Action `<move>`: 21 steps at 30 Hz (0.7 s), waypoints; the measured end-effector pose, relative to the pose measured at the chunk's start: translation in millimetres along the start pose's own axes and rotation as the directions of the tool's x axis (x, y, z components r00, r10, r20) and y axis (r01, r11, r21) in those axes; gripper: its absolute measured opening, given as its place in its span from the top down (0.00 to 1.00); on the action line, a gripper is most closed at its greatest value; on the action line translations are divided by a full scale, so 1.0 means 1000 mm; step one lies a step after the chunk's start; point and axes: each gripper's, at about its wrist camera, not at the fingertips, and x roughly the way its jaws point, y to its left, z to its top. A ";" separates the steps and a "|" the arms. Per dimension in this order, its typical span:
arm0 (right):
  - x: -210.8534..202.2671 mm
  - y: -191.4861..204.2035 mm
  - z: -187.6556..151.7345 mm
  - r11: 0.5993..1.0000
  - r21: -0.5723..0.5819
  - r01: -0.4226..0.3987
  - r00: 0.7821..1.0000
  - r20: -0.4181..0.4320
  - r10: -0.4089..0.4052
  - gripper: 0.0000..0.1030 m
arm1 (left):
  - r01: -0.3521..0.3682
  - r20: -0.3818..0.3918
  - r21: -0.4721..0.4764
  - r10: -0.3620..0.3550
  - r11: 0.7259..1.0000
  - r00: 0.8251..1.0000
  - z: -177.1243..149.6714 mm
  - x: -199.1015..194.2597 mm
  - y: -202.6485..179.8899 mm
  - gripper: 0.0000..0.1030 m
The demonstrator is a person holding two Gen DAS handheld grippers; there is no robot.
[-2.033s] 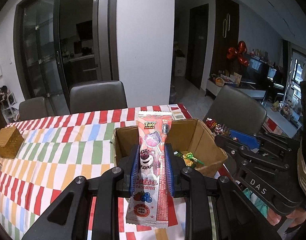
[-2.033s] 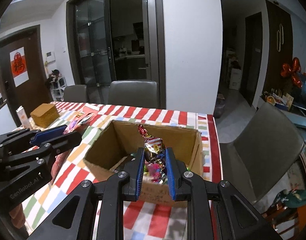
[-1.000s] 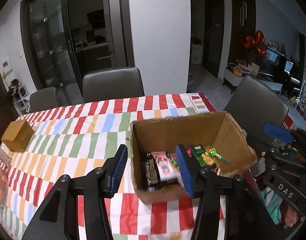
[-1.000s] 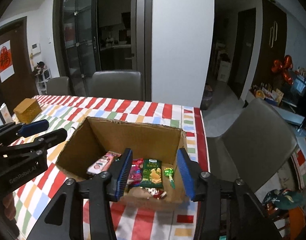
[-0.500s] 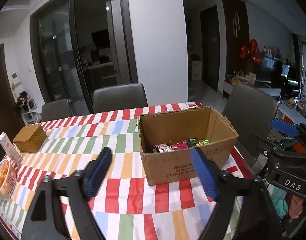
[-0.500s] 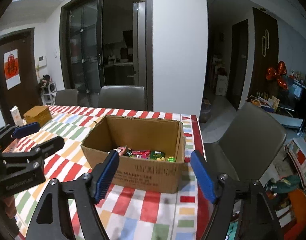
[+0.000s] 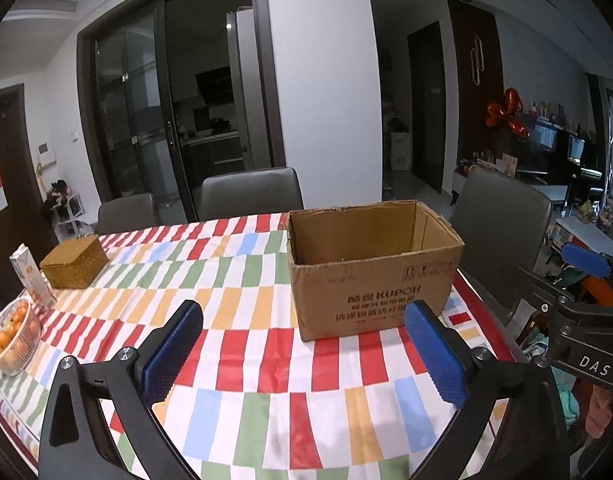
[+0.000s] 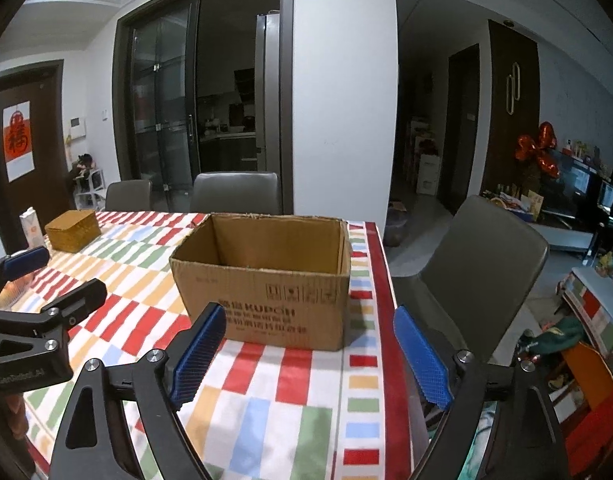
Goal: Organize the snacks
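An open brown cardboard box (image 7: pixel 370 276) stands on the striped tablecloth near the table's right end; it also shows in the right wrist view (image 8: pixel 266 280). The snacks inside are hidden by its near wall from this low angle. My left gripper (image 7: pixel 306 352) is open wide and empty, held back from the box above the table. My right gripper (image 8: pixel 310 352) is open wide and empty, also in front of the box. The right gripper's body (image 7: pixel 578 320) shows at the left wrist view's right edge, and the left gripper's body (image 8: pixel 30 320) at the right wrist view's left edge.
A woven brown box (image 7: pixel 74 262), a small carton (image 7: pixel 32 280) and a bowl of oranges (image 7: pixel 12 336) sit at the table's left end. Grey chairs (image 7: pixel 250 194) stand behind the table and one (image 8: pixel 482 276) at its right end.
Both grippers let go of their snacks into the box, opened wide, then pulled back and lowered; the box now looks farther off and its contents have dropped out of sight.
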 end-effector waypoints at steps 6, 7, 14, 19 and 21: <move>-0.011 0.000 -0.011 1.000 0.007 0.001 1.000 -0.007 -0.001 0.16 | -0.002 0.007 -0.003 0.002 1.000 1.000 -0.008 -0.013 0.001 0.00; -0.013 0.001 -0.011 1.000 0.004 0.000 1.000 -0.007 0.000 0.16 | -0.002 0.011 -0.003 0.003 1.000 1.000 -0.009 -0.015 0.001 0.00; -0.020 0.003 -0.013 1.000 0.004 -0.013 1.000 -0.008 0.013 0.16 | 0.000 0.025 -0.019 0.001 1.000 1.000 -0.010 -0.027 0.004 0.00; -0.023 0.004 -0.013 1.000 0.005 -0.022 1.000 0.000 0.022 0.16 | -0.005 0.033 -0.022 0.005 1.000 0.999 -0.010 -0.034 0.006 0.00; -0.024 0.004 -0.013 1.000 0.006 -0.023 1.000 0.003 0.023 0.16 | -0.011 0.036 -0.021 0.012 1.000 0.999 -0.010 -0.036 0.006 0.00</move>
